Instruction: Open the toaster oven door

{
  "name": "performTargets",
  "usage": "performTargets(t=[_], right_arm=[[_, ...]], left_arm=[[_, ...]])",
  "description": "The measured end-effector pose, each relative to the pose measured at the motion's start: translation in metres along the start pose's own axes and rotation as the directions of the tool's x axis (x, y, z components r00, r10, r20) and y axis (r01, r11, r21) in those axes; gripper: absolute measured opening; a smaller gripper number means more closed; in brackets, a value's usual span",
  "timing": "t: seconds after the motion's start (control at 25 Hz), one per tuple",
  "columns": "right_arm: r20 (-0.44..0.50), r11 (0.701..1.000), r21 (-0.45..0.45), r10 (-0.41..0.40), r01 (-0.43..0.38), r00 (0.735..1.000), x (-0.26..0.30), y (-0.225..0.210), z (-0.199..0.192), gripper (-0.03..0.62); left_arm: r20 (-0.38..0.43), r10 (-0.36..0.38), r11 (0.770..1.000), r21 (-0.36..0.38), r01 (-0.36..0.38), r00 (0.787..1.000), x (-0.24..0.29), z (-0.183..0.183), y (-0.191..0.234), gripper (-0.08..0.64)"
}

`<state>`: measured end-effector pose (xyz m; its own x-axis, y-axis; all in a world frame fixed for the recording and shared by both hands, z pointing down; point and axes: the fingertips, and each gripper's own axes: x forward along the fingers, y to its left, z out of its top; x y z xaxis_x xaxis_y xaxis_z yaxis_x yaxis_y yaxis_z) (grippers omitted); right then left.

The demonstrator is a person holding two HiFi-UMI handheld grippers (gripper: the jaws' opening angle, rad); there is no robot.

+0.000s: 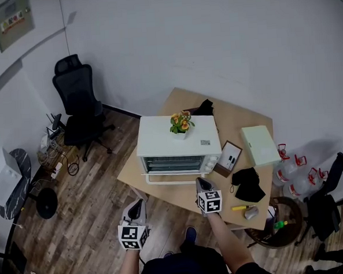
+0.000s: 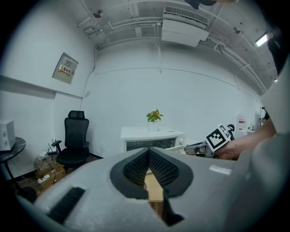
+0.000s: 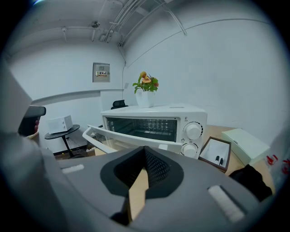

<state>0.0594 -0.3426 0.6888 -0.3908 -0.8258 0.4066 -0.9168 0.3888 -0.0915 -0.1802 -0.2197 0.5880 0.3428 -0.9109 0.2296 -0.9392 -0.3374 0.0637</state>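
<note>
Oven stands at centre frame in the head view, on a wooden bench, with its front toward the person. Door is upright against the oven front and is closed as far as the views show. Its white handle runs across below the glass and stands off from it. Rack bars show through the glass in the right gripper view. Two knobs sit to the right of the door. A plant in a white pot rests on the oven top.

Right claw is at lower centre, over the bench. Its tips point at the right end of the handle and are just beside it; contact cannot be confirmed. Its jaws are clenched tip to tip with nothing between them.

Left claw is lower and left of centre, off the near edge of the bench and over the wood floor, well apart from the oven. Its jaws are likewise clenched and empty.

On the bench, right of the oven:
- a dark-rimmed tray just beside the knobs
- a pale green box further right
- a black cloth nearer the person
- a yellow marker near the front edge

A black chair stands at upper left of the frame. Water bottles stand on the floor at right.
</note>
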Motion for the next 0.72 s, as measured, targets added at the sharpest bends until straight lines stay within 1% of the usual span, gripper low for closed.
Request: performTargets(t=[0.48,0.72], right_arm=[[-0.016,1.0,-0.006,0.015,-0.016,1.0,-0.007,0.004,-0.018,0.012],[-0.036,1.0,-0.005,0.02,-0.02,0.999,-0.013,0.008,-0.034,0.012]], left_arm=[[-0.008,-0.01,1.0,0.016,0.01,1.0,0.009,-0.002,-0.005,-0.003],[-0.013,-0.013,1.0,0.004,0.013,1.0,0.007,-0.007,-0.01,-0.003]])
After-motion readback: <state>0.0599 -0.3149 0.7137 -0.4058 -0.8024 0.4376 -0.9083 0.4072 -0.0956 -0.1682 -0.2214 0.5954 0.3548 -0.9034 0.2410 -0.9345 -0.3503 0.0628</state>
